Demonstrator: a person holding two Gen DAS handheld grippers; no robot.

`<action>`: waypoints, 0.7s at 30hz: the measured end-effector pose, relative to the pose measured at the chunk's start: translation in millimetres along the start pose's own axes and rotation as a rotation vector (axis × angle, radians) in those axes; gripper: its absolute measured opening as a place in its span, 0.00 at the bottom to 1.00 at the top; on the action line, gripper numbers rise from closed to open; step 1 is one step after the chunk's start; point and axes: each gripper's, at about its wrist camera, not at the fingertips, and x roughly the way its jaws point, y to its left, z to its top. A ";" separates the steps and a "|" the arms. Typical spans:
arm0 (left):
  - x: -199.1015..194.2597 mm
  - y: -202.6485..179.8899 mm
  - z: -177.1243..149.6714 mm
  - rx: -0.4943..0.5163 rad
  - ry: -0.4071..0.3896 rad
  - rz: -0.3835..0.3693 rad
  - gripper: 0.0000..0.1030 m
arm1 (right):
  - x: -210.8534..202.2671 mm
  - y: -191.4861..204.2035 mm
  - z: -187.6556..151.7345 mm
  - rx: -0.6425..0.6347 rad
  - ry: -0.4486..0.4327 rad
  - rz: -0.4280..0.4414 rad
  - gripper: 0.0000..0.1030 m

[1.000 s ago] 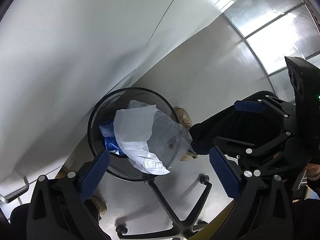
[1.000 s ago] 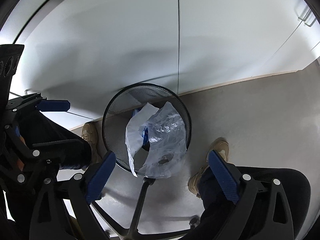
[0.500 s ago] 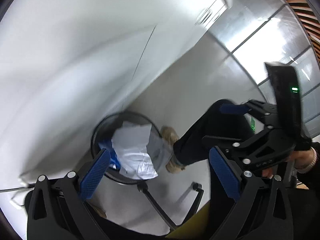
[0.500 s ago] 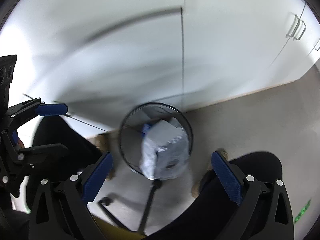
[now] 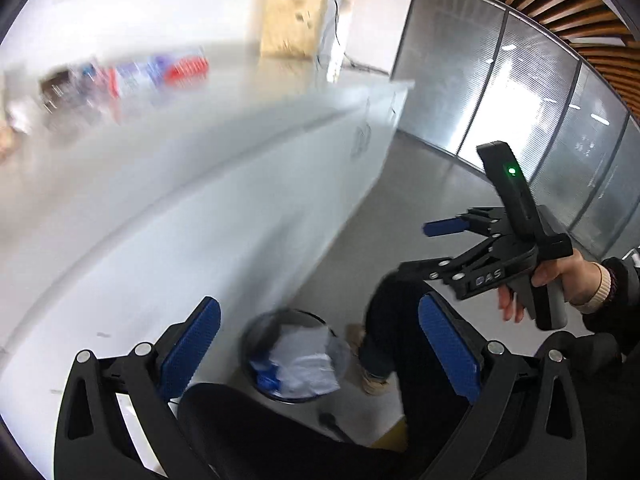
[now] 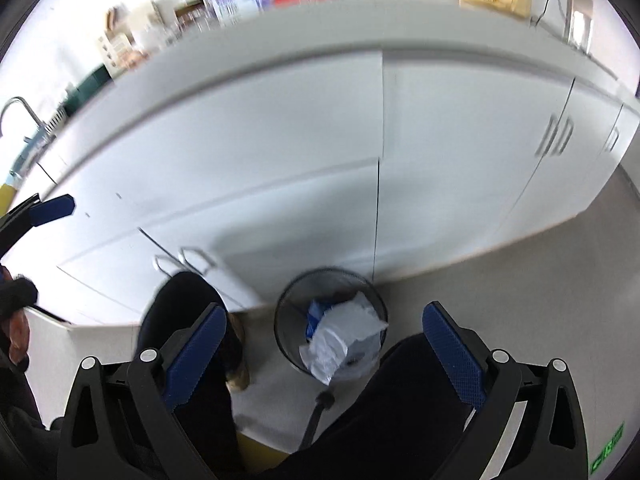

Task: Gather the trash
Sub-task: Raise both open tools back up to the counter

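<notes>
Room: white cabinets (image 6: 280, 152), grey floor.
Trash: crumpled plastic bag (image 6: 344, 340) in mesh bin (image 6: 288, 320), light, floppy; pinch a fold.
Claws: left gripper (image 5: 320, 356), right gripper (image 6: 324, 356) both spread wide, empty.

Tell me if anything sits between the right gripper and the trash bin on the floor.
Partly. The right gripper is open and empty above the mesh bin. The person's dark-trousered leg overlaps the bin's near rim, and a chair base leg lies just before it.
</notes>
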 end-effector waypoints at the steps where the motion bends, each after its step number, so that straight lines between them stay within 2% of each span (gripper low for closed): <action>1: -14.7 3.2 4.2 0.011 -0.021 0.034 0.96 | -8.5 1.7 3.7 -0.003 -0.017 0.004 0.97; 6: -66.6 23.4 28.4 -0.005 -0.116 0.129 0.96 | -42.9 2.1 28.0 -0.034 -0.105 0.026 0.96; 11: -93.5 58.8 62.1 -0.071 -0.180 0.226 0.96 | -69.3 -1.6 71.3 -0.083 -0.210 0.026 0.97; 16: -95.1 103.2 105.3 -0.124 -0.198 0.319 0.96 | -70.4 -7.8 133.4 -0.105 -0.258 0.056 0.97; 21: -79.9 167.6 151.0 -0.224 -0.195 0.445 0.96 | -45.7 -8.3 201.9 -0.120 -0.278 0.088 0.97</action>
